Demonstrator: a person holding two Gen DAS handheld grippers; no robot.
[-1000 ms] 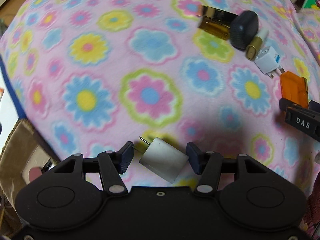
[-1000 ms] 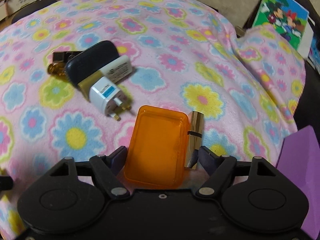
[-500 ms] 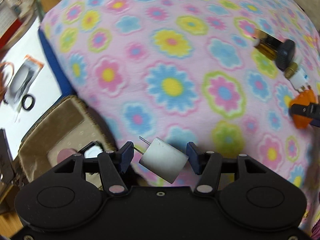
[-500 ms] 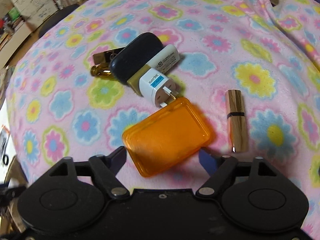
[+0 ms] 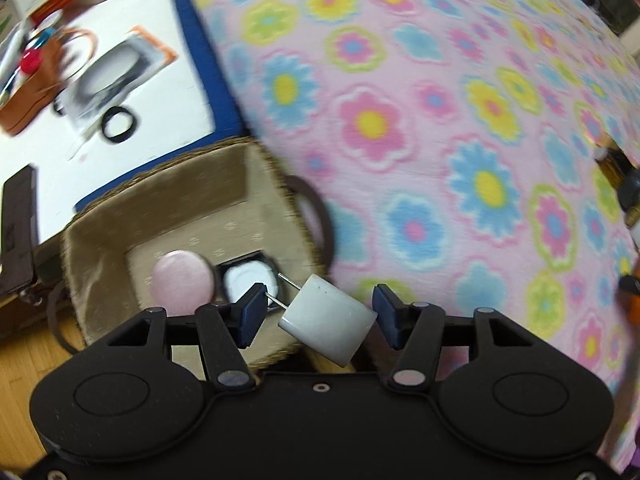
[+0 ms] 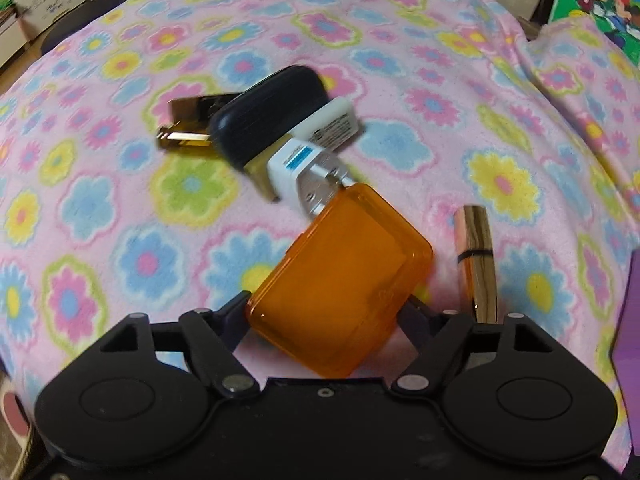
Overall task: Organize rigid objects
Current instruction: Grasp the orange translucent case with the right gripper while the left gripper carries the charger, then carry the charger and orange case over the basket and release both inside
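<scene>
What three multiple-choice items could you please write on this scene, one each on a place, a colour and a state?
1. Where does the pink compact lie?
A. on the flowered blanket
B. in the basket
C. on the white tabletop

2. What colour is the flat case beside the lipstick tube?
A. orange
B. green
C. black

3. In what state is the left tool?
A. open and empty
B. shut on the compact
C. shut on the white charger

Key: 1 B, the compact rests on the basket's lined floor. 2 A, the case is see-through orange. 3 C, the charger hangs between the pads, prongs up and to the left.
</scene>
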